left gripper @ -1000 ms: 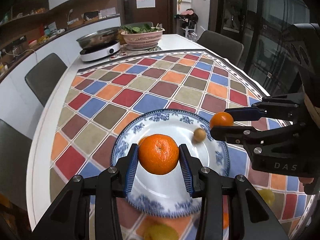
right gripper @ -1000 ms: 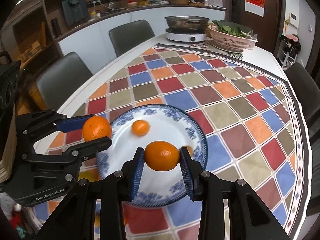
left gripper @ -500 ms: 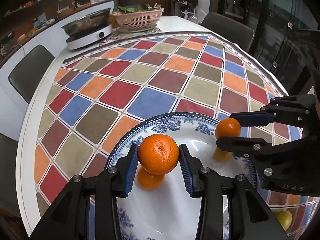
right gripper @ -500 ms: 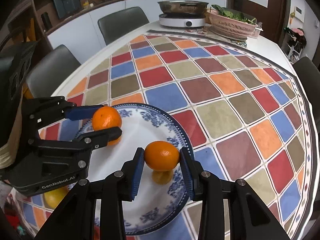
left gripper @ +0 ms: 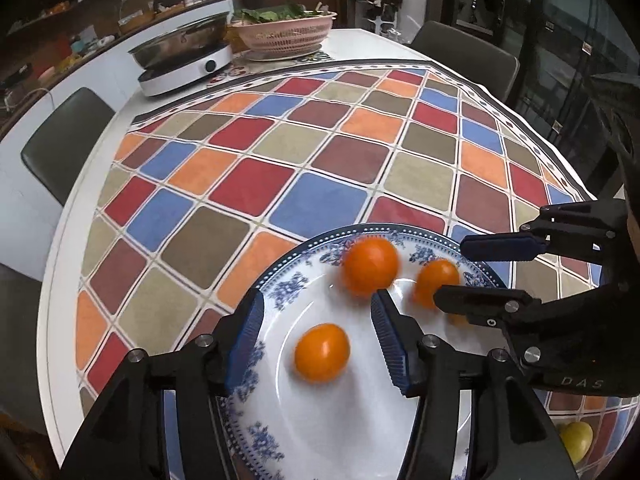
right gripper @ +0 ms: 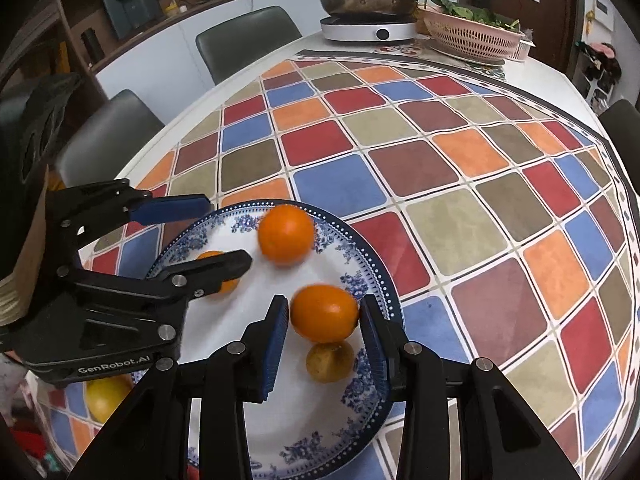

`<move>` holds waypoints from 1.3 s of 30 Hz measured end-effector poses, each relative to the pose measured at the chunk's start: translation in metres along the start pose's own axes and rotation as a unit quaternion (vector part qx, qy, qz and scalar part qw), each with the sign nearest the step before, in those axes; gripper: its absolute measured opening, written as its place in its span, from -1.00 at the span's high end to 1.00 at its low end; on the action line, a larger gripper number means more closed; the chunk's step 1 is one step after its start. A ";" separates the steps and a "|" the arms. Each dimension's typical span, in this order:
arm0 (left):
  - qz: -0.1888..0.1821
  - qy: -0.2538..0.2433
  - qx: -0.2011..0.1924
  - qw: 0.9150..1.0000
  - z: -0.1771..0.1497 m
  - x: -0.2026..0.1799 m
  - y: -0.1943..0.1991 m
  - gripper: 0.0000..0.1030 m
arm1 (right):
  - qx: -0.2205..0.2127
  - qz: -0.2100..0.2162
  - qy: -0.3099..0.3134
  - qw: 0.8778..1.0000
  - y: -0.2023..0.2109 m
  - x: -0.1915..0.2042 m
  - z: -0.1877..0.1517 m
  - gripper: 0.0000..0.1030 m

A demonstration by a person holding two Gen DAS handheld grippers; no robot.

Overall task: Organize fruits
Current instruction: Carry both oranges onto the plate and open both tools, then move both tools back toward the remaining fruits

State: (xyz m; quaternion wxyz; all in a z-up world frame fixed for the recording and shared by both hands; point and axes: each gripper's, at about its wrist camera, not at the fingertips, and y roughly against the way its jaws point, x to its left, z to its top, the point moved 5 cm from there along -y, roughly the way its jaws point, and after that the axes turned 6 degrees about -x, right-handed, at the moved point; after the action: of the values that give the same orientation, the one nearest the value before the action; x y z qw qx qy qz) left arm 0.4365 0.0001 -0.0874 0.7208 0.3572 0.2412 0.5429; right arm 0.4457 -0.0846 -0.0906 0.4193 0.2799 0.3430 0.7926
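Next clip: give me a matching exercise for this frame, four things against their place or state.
Things:
1. left gripper
2. right gripper
3. pink basket
4. yellow fruit

States:
A. off the plate, on the checked tablecloth
B. shut on an orange
C. fingers open, nothing between them
D. at the far end of the table, holding leafy greens

Pairs: 1-C, 2-B, 3-D, 4-A

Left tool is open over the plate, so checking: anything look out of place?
One orange near the far rim of the plate is motion-blurred, so it looks to be rolling loose. A yellow fruit also lies off the plate on the tablecloth.
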 end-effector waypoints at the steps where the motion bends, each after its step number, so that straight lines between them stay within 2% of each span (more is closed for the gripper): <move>1: 0.004 0.002 -0.002 1.000 -0.001 0.001 0.004 -0.07 | -0.002 -0.001 0.002 1.000 0.001 0.001 0.000 0.16; 7: 0.028 0.007 -0.014 0.999 -0.005 0.005 0.025 -0.07 | -0.008 -0.005 0.008 1.000 0.007 0.007 -0.002 0.12; 12: 0.037 0.013 -0.028 0.999 -0.011 0.004 0.049 -0.07 | -0.024 -0.027 0.012 0.999 0.025 0.010 -0.003 0.12; 21: 0.031 0.023 -0.065 0.997 -0.018 -0.014 0.105 -0.07 | -0.052 -0.039 0.002 0.998 0.072 0.023 -0.011 0.12; 33: 0.029 0.024 -0.107 0.994 -0.045 -0.039 0.180 -0.13 | -0.092 -0.057 0.002 0.994 0.147 0.055 -0.041 0.12; 39: 0.037 0.020 -0.120 0.992 -0.063 -0.047 0.207 -0.18 | -0.111 -0.093 0.009 0.989 0.174 0.065 -0.060 0.12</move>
State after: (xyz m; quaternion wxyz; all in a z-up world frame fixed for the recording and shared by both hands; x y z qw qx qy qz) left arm 0.2495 0.0034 0.0321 0.7327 0.2660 0.1754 0.6013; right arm 0.2873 -0.1191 0.0184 0.5165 0.1914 0.2809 0.7860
